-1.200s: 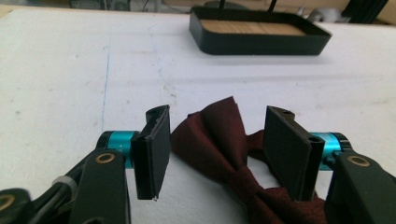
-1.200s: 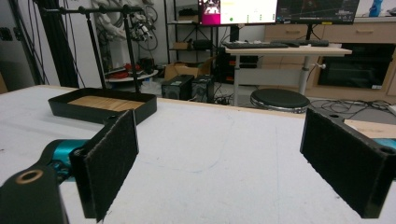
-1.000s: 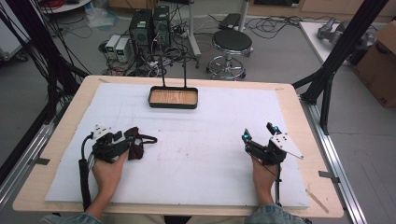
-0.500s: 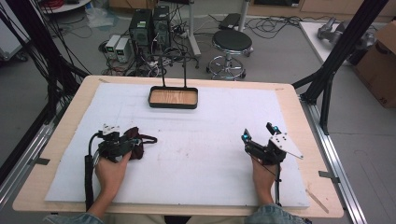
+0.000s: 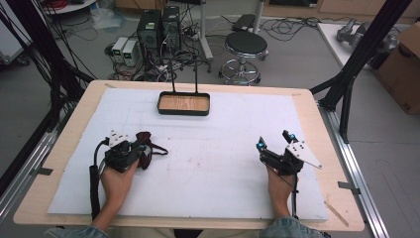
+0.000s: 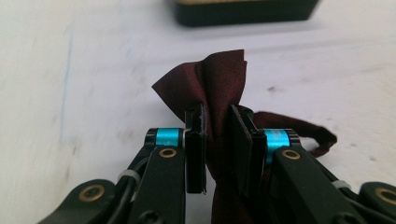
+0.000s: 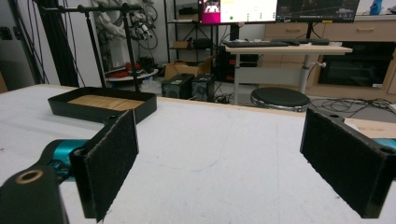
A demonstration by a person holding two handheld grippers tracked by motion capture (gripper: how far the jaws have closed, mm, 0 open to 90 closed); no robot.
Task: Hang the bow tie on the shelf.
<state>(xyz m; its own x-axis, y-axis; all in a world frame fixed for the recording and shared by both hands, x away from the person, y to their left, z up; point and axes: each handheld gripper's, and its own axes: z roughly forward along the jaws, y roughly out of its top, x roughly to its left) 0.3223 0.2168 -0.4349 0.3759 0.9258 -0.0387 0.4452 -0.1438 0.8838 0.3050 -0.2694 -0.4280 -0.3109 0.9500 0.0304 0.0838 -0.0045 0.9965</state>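
Looking down from the high view, a black tray (image 5: pixel 183 103) with a wooden floor sits at the far middle of the white-covered table (image 5: pixel 213 148). Nearer the person and to the left of the tray, the left gripper (image 5: pixel 132 151) holds a dark red cloth pouch (image 5: pixel 145 148), whose cord (image 5: pixel 159 149) trails toward the table's middle. Nearer and to the right of the tray, the right gripper (image 5: pixel 275 144) rests low over bare white surface, jaws spread.

In the left gripper view, the jaws of the left gripper (image 6: pixel 218 140) pinch the pouch (image 6: pixel 217 88) at its gathered neck. Its long axis runs along the jaws, and the flared mouth points away toward the tray (image 6: pixel 243 11). The cord (image 6: pixel 303 133) loops out to the right.

In the right gripper view, the right gripper (image 7: pixel 243 154) has its jaws wide apart with nothing between them; the tray (image 7: pixel 100 105) lies ahead to the left.
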